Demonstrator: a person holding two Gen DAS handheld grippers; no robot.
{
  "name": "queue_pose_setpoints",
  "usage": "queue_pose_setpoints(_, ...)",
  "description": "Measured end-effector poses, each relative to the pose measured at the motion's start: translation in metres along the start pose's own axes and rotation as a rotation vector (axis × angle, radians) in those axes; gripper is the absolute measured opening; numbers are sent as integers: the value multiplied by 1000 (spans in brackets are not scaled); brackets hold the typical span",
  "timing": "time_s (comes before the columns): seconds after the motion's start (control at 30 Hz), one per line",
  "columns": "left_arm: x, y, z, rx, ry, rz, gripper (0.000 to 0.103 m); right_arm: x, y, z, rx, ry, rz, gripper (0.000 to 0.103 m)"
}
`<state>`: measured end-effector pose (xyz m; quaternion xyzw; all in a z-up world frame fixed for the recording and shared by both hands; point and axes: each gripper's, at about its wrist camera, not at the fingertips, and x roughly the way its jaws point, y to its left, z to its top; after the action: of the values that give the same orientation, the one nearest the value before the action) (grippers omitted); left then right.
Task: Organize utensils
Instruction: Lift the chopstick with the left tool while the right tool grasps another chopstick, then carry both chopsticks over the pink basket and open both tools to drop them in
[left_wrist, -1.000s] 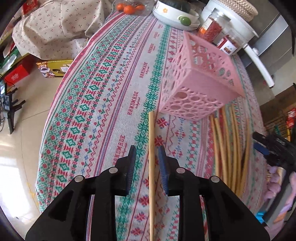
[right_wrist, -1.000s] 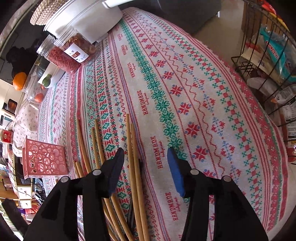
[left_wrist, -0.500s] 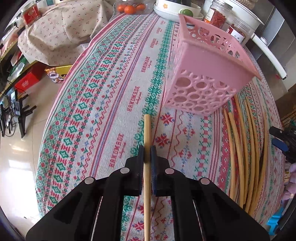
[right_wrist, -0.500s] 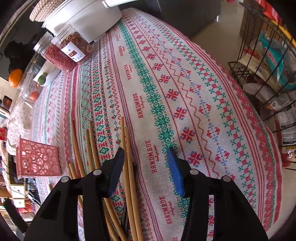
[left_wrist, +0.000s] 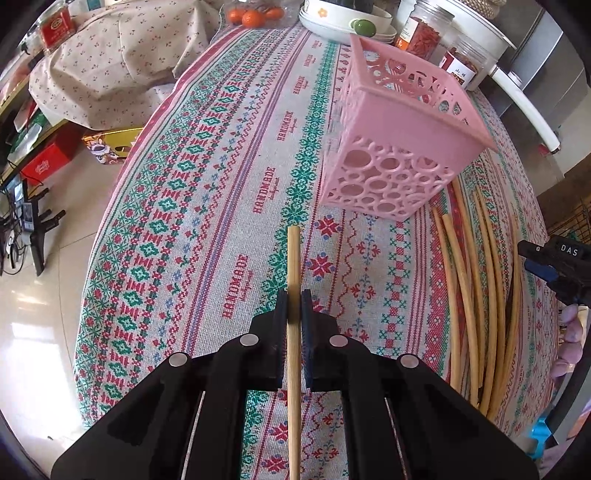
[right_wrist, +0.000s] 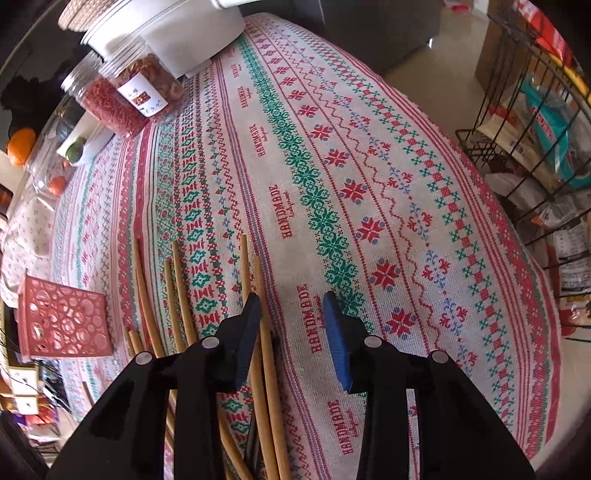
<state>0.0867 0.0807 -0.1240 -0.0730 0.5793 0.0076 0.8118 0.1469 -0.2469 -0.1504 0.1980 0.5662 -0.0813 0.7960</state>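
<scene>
Nearest you, left gripper (left_wrist: 294, 308): your fingers pinch one chopstick (left_wrist: 294, 258), tip pointing at the basket.
Right gripper (right_wrist: 291, 317): your fingers stand apart over loose chopsticks (right_wrist: 258, 295).
Farther off: pink basket (left_wrist: 399, 147) sits on the tablecloth (left_wrist: 207, 206).

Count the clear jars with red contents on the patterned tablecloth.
2. One jar stands behind the pink basket, beside the stacked white bowls; the other jar is just right of it, by the white pot. The basket may hide more.
</scene>
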Motion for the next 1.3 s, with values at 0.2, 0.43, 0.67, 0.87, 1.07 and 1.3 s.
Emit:
queue_pose_setpoints(0.2,1,3,0,2,14,-22,8,6,23,-4,-93,-45,-112,16)
queue_pose_setpoints(0.43,6,22,9,-45,63,-127,9,1,12,-5,-54,-49,-25,5)
queue_pose_setpoints(0.67,13,7,19,-6,42,-55,15,-41,-2,-9,-48,-173,49,5)
queue_pose_setpoints(0.87,13,-28,8,120,-11,75,23,-88,-3,-25,-92,-295,116,5)
queue_pose_setpoints(1.07,5,-13,8,73,-25,-55,6,-129,-11,-55,-108,-369,212,5)
queue_pose_setpoints(1.3,-56,6,-13,79,-150,-159,6,-167,-15,-84,-157,-429,278,5)
